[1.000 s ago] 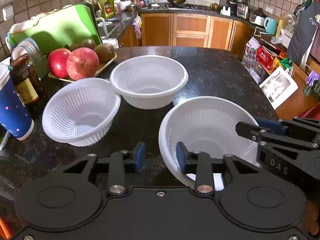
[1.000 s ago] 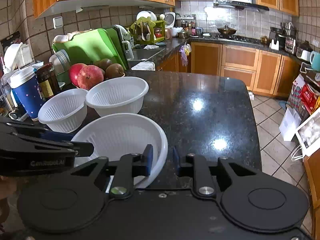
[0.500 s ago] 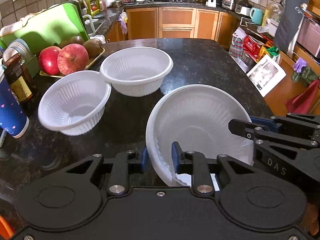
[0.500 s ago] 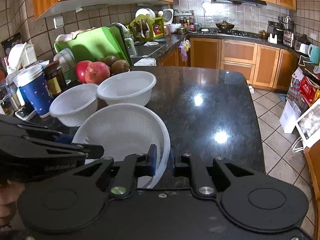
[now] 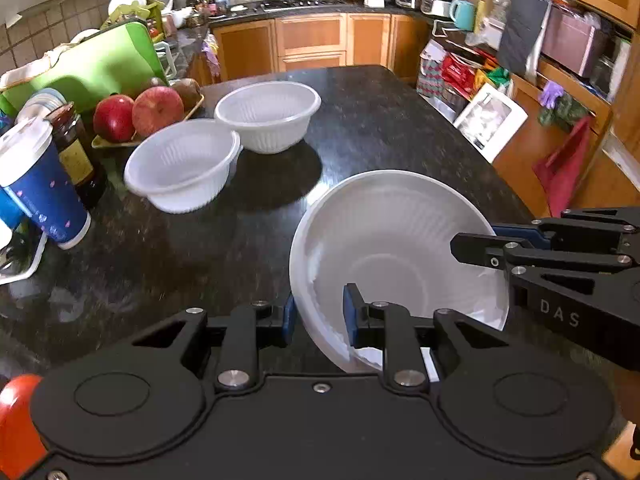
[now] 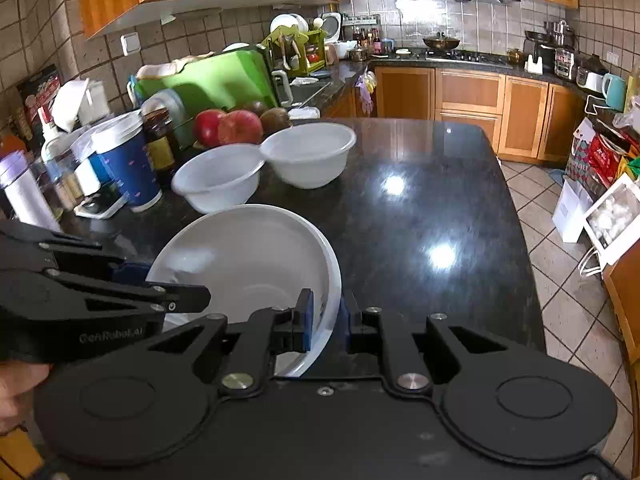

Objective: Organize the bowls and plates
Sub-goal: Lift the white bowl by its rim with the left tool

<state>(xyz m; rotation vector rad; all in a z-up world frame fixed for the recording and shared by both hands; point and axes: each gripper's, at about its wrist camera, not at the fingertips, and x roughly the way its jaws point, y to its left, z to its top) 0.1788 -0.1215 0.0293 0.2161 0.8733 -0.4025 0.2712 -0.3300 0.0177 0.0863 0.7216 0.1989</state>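
Above black granite counter (image 6: 420,208) the large white bowl (image 5: 384,240) hangs tilted, left gripper (image 5: 318,314) marked "GenRobot.AI" and right gripper (image 6: 324,316) marked "DAS" both clamped on its rim

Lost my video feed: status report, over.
Left gripper and right gripper both clamped on big white bowl's rim, bowl tilted. Two smaller bowls ahead on counter. Path clear.

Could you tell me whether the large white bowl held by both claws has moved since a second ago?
Yes. In the left wrist view the large bowl has drawn further away from the two small bowls on the counter, toward the camera's right.
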